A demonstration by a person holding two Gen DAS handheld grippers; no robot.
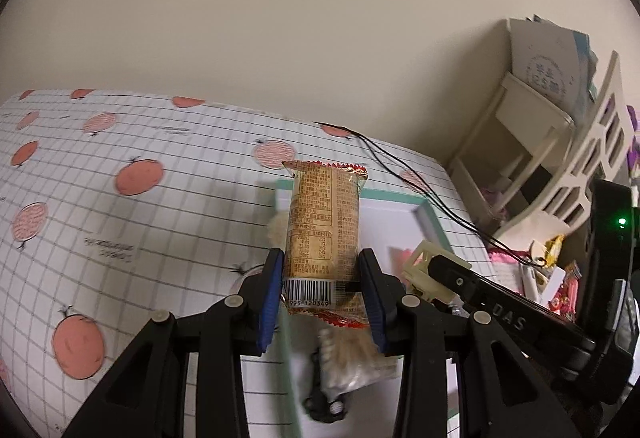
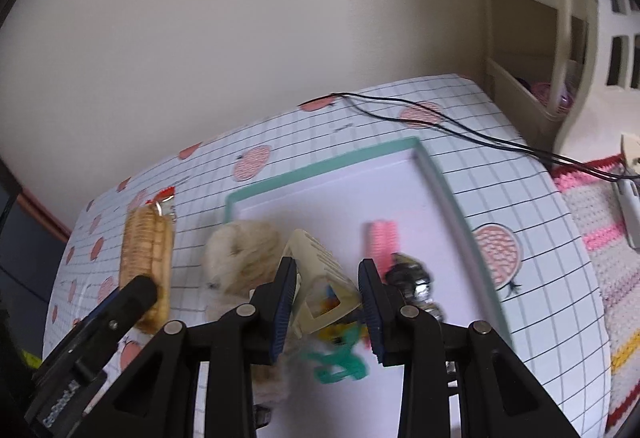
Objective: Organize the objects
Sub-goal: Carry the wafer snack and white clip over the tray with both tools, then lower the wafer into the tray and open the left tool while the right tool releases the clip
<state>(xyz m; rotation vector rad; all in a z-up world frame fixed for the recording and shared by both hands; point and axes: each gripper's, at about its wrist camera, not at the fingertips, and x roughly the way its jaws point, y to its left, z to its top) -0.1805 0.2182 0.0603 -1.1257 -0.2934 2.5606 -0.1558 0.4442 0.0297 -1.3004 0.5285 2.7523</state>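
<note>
Gridded tablecloth (image 2: pixel 500 157), teal-rimmed tray (image 2: pixel 448 193) holding pink comb (image 2: pixel 380 242), left tool (image 1: pixel 320 278) pinching biscuit packet (image 1: pixel 324 222), right tool (image 2: pixel 326 290) gripping cream clip (image 2: pixel 320 278)

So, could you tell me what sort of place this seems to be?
Probably a home desk or bedroom corner: a fruit-print grid tablecloth, a cream plastic desktop organizer stuffed with cards, and a crocheted mat beside a plain wall.

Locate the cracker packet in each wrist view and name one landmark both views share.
Left wrist view: cracker packet at centre, upright, clamped between the left gripper's blue pads.
Right wrist view: the packet at left, seen edge-on, lifted above the tablecloth, with the other gripper's finger across its lower end.
Shared landmark: the green-rimmed tray, right of the packet in both views.
</note>
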